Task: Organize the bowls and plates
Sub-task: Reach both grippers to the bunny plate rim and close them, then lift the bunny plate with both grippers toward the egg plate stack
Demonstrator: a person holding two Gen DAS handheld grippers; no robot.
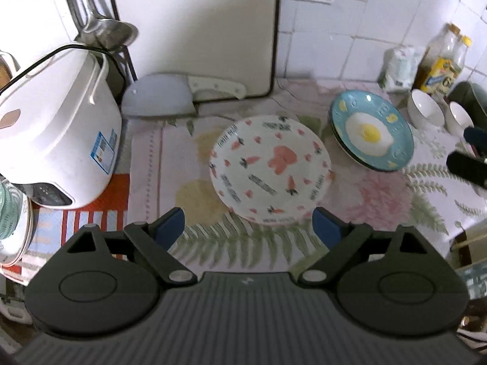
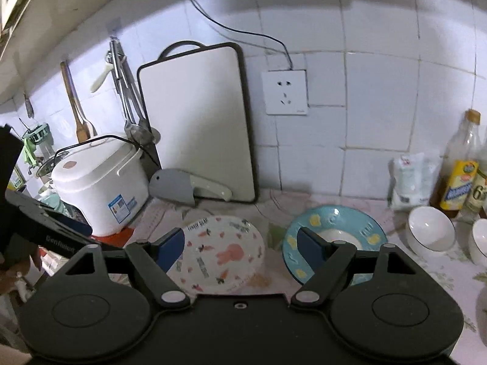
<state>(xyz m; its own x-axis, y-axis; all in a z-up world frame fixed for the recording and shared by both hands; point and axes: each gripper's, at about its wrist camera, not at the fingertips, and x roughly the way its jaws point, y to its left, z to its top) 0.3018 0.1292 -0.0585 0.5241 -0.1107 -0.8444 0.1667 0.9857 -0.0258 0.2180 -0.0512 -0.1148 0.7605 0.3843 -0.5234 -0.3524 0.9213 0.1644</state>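
Plates: white carrot-print one (image 1: pixel 269 168) beside seemingly stacked blue egg-print plate (image 1: pixel 373 130).

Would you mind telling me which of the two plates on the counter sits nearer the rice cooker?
The white plate with pink carrot and rabbit prints; it lies on the rice cooker's side, while the blue fried-egg plate lies beyond it, toward the white bowls.

Rice cooker (image 1: pixel 57 127), knife (image 1: pixel 170 97) by cutting board (image 1: pixel 194 30).

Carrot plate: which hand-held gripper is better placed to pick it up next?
Left, probably. The left hand-held gripper is open with the carrot plate centred just ahead. The right hand-held gripper straddles the gap beside the egg plate.
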